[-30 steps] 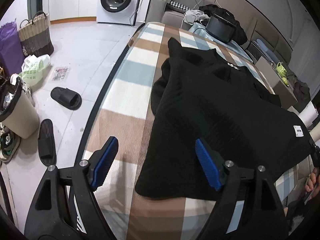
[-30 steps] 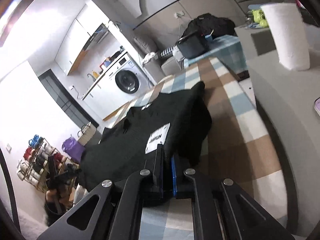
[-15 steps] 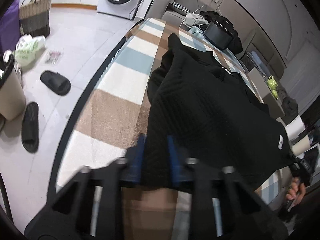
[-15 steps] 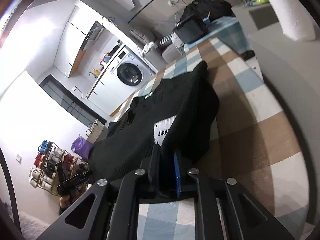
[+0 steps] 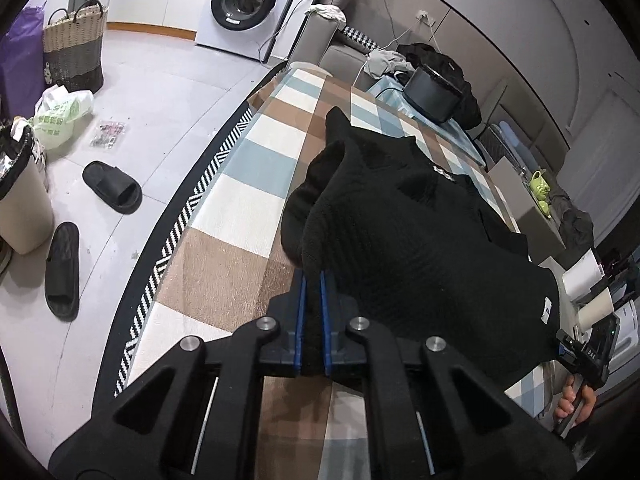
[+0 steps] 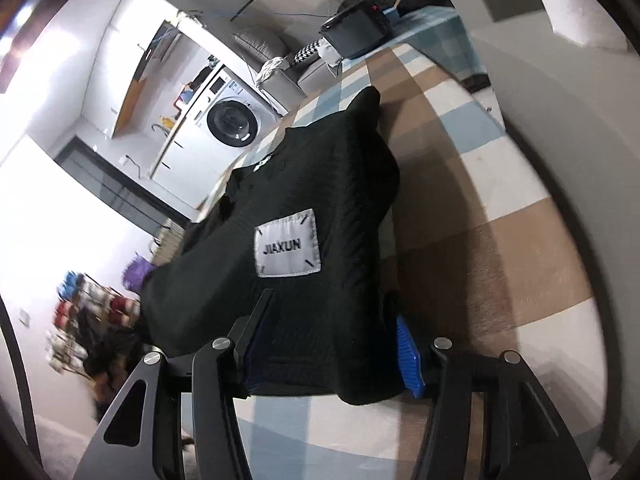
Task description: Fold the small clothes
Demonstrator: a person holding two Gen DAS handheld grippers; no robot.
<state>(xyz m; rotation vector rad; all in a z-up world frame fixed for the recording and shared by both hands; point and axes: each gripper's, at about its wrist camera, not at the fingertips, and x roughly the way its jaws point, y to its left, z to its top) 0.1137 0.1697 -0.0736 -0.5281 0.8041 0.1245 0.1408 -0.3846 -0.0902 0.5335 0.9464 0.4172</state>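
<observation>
A black knit sweater (image 5: 420, 248) lies spread on the checkered tablecloth (image 5: 248, 200). My left gripper (image 5: 313, 280) is shut on the sweater's near hem corner, with the cloth pinched between the blue pads. In the right wrist view the sweater (image 6: 320, 184) shows its white label patch (image 6: 287, 243) and drapes over my right gripper (image 6: 334, 312). Those jaws are opening, the hem lies loose between them, and the right blue pad (image 6: 408, 352) stands apart from the cloth. The right gripper's body (image 5: 588, 352) and a hand (image 5: 576, 400) also show at the table's far corner.
On the floor left of the table lie two black slippers (image 5: 112, 192), a lined bin (image 5: 20, 200) and a woven basket (image 5: 74, 46). A washing machine (image 5: 244, 4) stands behind. A black pot (image 5: 432, 90) sits at the table's far end, with paper rolls (image 5: 580, 278) at the right.
My left gripper went from wide open to shut on the sweater's hem. My right gripper's jaws, shut on the hem before, have parted and sunk toward the table.
</observation>
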